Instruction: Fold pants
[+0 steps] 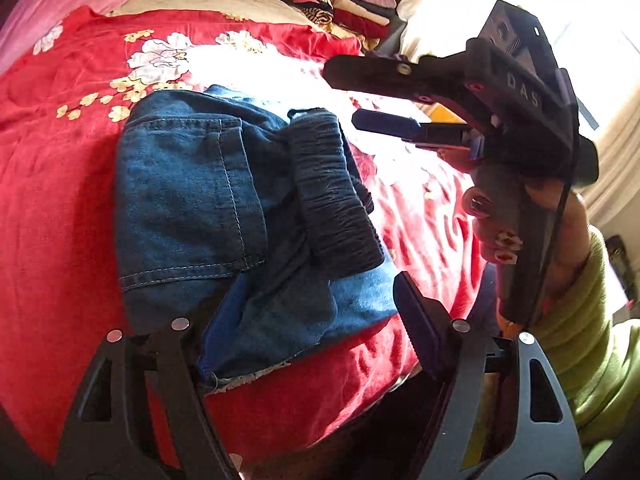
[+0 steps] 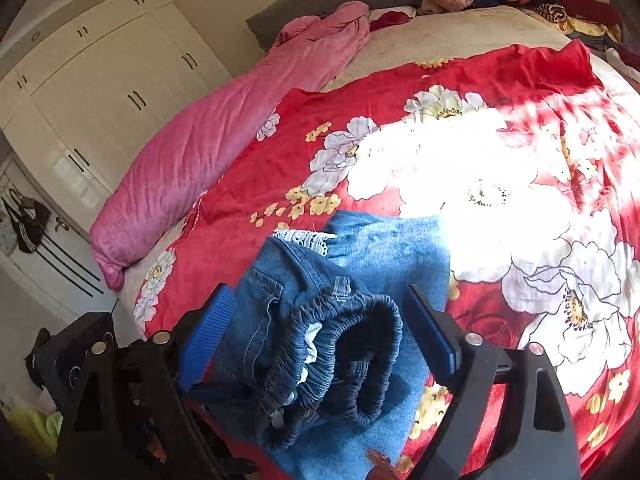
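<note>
The pants are blue denim, already folded down into a thick, roughly square bundle lying on the red bedspread near the bed's front edge. A back pocket with pale topstitching faces up on one side, and the gathered elastic waistband curls over on top in a ribbed, dark roll. A frayed whitish hem edge peeks out at the bundle's border, and a paler, softer blue layer sticks out underneath.

The left gripper hangs over the near corner of the bundle, its black arms spread with ridged blue pads facing inward. The denim lies in the gap, right against the left-hand pad, while the other pad stands clear of it, so the jaws are apart rather than pinching.

The right gripper straddles the waistband roll from above, jaws wide, both blue pads standing off the fabric. From the left camera it shows side-on, held in a hand in a lime-green ribbed sleeve.

The bedspread is plush, printed with big white and small yellow flowers, with a glaring patch of sunlight. A pink quilted duvet lies rolled along one side, and a heap of folded clothes sits at the far end.
</note>
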The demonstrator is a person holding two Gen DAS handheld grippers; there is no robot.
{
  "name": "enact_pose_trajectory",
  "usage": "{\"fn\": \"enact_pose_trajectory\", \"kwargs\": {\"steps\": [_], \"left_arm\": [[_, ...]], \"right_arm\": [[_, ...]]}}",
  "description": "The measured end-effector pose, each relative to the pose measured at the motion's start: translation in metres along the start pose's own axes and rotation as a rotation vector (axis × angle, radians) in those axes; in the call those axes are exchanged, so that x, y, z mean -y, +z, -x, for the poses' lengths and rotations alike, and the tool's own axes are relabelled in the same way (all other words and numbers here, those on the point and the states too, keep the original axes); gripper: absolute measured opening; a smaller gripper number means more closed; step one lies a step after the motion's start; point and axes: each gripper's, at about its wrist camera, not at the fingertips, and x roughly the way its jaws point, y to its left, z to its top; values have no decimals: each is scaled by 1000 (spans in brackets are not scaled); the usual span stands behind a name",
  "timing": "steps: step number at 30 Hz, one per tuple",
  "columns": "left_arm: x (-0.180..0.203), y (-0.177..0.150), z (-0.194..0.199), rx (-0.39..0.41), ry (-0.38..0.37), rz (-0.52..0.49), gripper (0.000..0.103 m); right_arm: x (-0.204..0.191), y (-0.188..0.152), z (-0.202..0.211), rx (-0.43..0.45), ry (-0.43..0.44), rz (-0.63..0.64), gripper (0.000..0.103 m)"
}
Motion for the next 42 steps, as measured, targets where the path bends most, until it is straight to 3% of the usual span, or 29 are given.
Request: {"fn": "enact_pose_trajectory", "kwargs": {"steps": [2,5,9,10,12,16,24,26,28,30,34,37,39,40,42], "left_arm": [[-1,-5,-1,-8,14,-7,67],[-3,-3,-7,-23,28,-7,67],[1,-6,-3,-17,37,-17,69],[3,-7,1,-5,38,-25,76],[6,-7,13,28,49,-40,80],[3,-6,38,84,106,-32,91],[-45,12,64,157,274,96,93],[-52,20,65,170,298,109,86],[-57,28,63,165,285,116,56],[-58,38,53,140,252,113,49],[-44,52,31,115,259,41,47],[-39,59,7,72,285,0,47],[-41,61,-7,49,320,-16,47],[-42,61,-13,36,335,-23,47],[-46,60,-23,20,362,-23,47]], "right_arm": [[-2,-3,-13,-32,-88,50,89],[10,-16,-30,-90,-239,113,68],[26,-24,-17,-53,-127,10,70],[23,-23,-8,-28,-112,20,70],[19,-24,10,18,-91,21,78],[15,-35,39,73,-68,6,82],[-22,-81,57,36,8,123,82],[-30,-91,49,4,19,131,82],[-33,-97,37,-35,38,102,81],[-35,-99,25,-68,46,73,75],[-37,-99,6,-108,69,21,69],[-34,-91,-7,-104,26,-23,68],[-25,-85,-17,-99,45,-83,68],[-22,-83,-23,-109,45,-99,66],[-23,-83,-32,-127,21,-61,21]]}}
